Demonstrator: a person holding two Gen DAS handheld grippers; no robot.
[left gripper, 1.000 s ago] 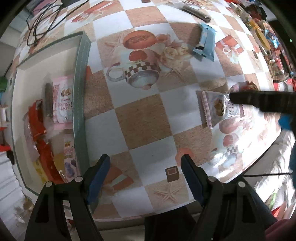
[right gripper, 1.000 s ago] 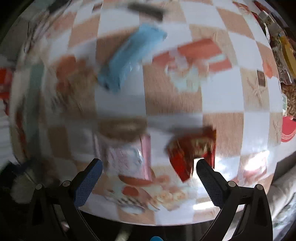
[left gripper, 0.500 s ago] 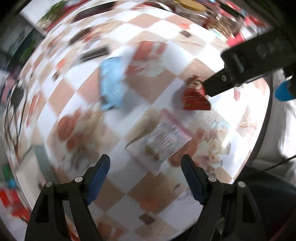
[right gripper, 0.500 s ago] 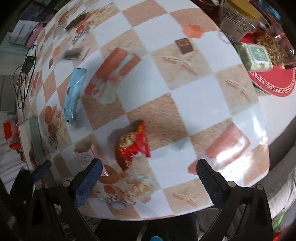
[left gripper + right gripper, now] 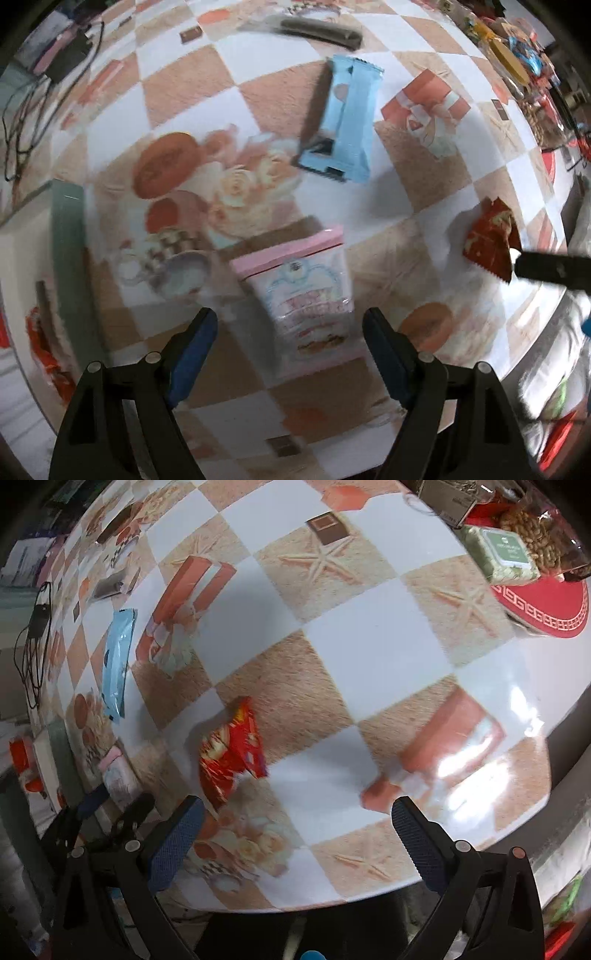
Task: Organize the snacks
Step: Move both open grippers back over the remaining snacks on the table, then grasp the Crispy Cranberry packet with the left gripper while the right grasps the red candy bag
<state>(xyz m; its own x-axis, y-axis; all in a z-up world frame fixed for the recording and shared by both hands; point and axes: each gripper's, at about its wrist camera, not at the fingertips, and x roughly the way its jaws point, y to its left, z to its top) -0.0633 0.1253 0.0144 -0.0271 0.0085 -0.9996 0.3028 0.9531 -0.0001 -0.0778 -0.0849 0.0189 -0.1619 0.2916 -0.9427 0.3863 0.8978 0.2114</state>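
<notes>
pink snack packet (image 5: 308,291) lies between the spread left tool (image 5: 290,345) fingers.

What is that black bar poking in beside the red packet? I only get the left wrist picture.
Observer: It is a finger of the right gripper. The right wrist view shows that gripper open and holding nothing, with the red snack packet lying on the table just ahead of one fingertip.
Visitor: What lies further along the table that way?
Observer: A round red mat with a white patterned border, near the far edge.
Visitor: Anything by it?
Observer: A clear box with a green label sits just behind it, next to a bag of nuts.
</notes>
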